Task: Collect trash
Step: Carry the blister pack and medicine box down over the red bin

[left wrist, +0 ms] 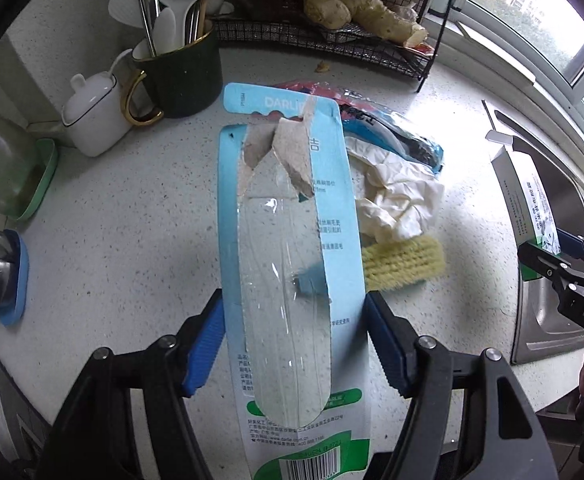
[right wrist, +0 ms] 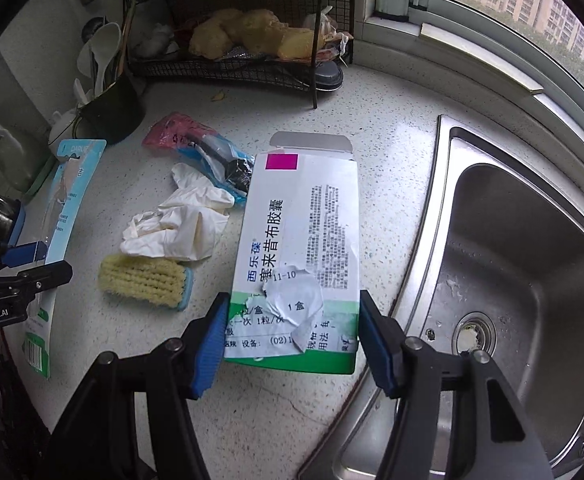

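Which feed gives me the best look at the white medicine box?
Right wrist: the medicine box fills the centre, printed face up, between the right tool's fingers. Left wrist shows only a sliver of it at the far right edge.

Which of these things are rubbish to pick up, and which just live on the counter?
Rubbish:
torn toothbrush packet in the left gripper
medicine box in the right gripper
crumpled glove
plastic wrapper

Just there:
scrub brush
utensil mug
white sugar pot
ginger
sink

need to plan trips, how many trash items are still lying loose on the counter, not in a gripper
2: the crumpled white glove beside the scrub brush, and the red-blue wrapper behind it. More may be hidden.
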### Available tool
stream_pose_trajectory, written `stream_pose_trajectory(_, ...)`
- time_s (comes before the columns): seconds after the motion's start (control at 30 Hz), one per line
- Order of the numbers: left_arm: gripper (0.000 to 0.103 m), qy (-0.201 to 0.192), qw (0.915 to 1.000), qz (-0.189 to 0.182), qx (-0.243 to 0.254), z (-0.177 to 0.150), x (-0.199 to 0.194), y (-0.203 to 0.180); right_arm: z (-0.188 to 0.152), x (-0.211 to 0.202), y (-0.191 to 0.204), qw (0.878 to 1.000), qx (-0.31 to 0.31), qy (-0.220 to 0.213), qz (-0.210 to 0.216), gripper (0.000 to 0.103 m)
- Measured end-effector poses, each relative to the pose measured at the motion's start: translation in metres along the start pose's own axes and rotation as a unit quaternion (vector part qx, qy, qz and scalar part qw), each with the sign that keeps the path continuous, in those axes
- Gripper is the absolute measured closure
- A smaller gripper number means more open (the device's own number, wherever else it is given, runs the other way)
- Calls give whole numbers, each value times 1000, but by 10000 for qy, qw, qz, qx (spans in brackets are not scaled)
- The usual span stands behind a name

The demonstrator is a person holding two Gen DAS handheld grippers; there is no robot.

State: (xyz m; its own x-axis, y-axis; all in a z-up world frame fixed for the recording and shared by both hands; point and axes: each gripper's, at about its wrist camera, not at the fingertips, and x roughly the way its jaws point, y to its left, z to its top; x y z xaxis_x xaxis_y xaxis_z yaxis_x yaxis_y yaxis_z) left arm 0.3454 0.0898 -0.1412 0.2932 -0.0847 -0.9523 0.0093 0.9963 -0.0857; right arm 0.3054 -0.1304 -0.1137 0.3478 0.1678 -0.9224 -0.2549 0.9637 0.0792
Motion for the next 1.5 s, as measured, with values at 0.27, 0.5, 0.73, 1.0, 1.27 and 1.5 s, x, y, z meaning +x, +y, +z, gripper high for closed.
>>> stream_pose_trajectory(0.27,37,-180,9998,-94,89,-66,-38,-47,-62,-59,1,9991,-160,-346,194,45)
stream_pose_trajectory(0.5,37,-278,9993,-152,190,-127,-65,-95,-120,-89,-2,9980,-247,-469,344,45)
stream_pose_trajectory(0.73,37,-183,9992,-238,246,-194,-76,-135,-181,-111,-6,9978,-316,-362,460,45)
stream_pose_trajectory(1.0,37,124,9993,-320,139,-257,-68,-163,-239,-116,-13,9972,-417,-35,616,45)
stream_pose_trajectory(1.27,37,617,9973,-280,275,-302,-49,-174,-277,-97,-2,9946,-510,415,799,45)
stream_pose_trajectory(1.5,37,1042,9933,-328,368,-320,-11,-172,-291,-65,14,9911,-467,920,842,45)
